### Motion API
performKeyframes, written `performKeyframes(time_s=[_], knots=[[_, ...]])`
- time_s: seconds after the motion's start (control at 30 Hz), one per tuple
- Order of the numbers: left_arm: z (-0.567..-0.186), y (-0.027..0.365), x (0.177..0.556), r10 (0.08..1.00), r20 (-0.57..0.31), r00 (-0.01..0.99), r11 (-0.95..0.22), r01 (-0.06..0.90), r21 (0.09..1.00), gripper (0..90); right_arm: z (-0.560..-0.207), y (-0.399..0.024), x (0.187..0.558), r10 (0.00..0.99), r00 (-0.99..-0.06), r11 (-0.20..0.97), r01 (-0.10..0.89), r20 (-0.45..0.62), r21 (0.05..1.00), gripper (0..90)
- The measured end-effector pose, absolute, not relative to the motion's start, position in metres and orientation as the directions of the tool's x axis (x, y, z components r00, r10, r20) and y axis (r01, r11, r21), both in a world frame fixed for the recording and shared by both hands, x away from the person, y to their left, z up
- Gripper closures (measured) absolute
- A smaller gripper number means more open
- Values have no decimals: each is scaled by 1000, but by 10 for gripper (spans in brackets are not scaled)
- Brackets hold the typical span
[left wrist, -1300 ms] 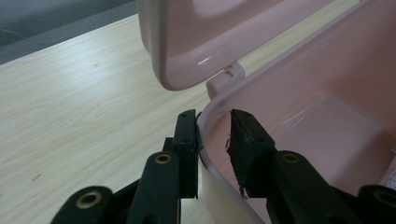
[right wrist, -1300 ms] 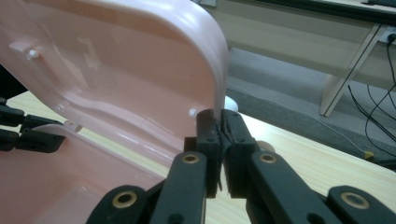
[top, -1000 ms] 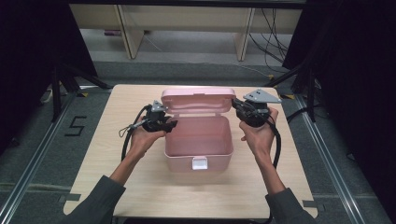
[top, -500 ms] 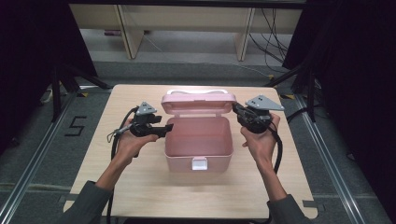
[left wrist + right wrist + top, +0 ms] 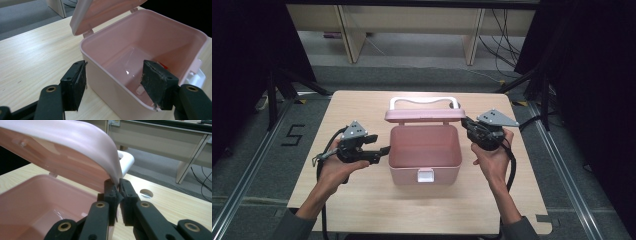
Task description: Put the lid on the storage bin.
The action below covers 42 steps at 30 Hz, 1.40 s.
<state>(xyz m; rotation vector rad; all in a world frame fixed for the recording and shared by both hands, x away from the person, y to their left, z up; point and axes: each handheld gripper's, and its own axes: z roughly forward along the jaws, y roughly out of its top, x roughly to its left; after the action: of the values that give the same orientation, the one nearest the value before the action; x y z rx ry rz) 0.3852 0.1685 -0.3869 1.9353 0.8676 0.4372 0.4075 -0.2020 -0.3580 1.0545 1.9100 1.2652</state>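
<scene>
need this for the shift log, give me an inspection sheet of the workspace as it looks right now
surface: light wood table, bare around the box
job's things: pink box open and empty inside, lid raised, white latch at its front
clutter: nothing seen
grippers: left gripper open, jaws either side of the box's near wall, pads not pressing after just opening; right gripper shut on the lid edge
cables: black cable trails from the right gripper; more wires on the floor behind
surroundings: pale shelving beyond the table, dark curtains at both sides
</scene>
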Motion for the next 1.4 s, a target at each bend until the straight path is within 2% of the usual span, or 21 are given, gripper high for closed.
performKeyframes(time_s=[0.07,0.17,0.23,0.3,0.47,0.5,0.53,0.57,0.6,0.8,0.83,0.93,1.2,1.4], knots=[[-388,171,380,723,-54,689,-306,390,868,358,-358,-204,407,863,-500,237,271,-74,933,855],[-389,174,372,717,-72,694,-300,400,866,348,-360,-203,404,864,-502,213,293,-39,932,855],[-389,174,368,712,-82,698,-295,403,866,341,-362,-204,404,863,-499,233,263,-74,936,854],[-391,174,365,711,-80,698,-296,401,867,334,-363,-203,401,861,-508,207,293,-32,933,853],[-395,174,356,706,-80,703,-303,403,864,321,-366,-205,399,863,-500,222,256,-68,941,852],[-396,174,354,698,-81,712,-310,402,862,319,-366,-205,397,862,-505,209,287,-38,935,852],[-396,174,352,699,-79,710,-311,401,862,317,-367,-206,398,857,-513,217,266,-53,939,852],[-397,175,350,701,-77,709,-312,402,861,315,-368,-206,396,860,-511,197,288,-24,937,853],[-398,175,349,695,-82,714,-306,397,865,314,-368,-208,397,857,-512,216,268,-52,939,854],[-405,182,341,706,-85,703,-298,404,865,306,-370,-209,391,859,-511,165,316,21,934,872],[-406,183,340,708,-85,701,-297,405,865,305,-371,-210,393,852,-523,178,291,1,940,872],[-411,188,338,717,-92,691,-291,417,861,301,-372,-209,391,856,-518,173,302,9,937,870],[-425,196,333,725,-111,680,-278,436,856,297,-376,-210,390,858,-514,172,311,13,935,802],[-434,195,330,731,-91,677,-300,438,847,295,-379,-208,388,856,-517,169,309,16,936,763]])
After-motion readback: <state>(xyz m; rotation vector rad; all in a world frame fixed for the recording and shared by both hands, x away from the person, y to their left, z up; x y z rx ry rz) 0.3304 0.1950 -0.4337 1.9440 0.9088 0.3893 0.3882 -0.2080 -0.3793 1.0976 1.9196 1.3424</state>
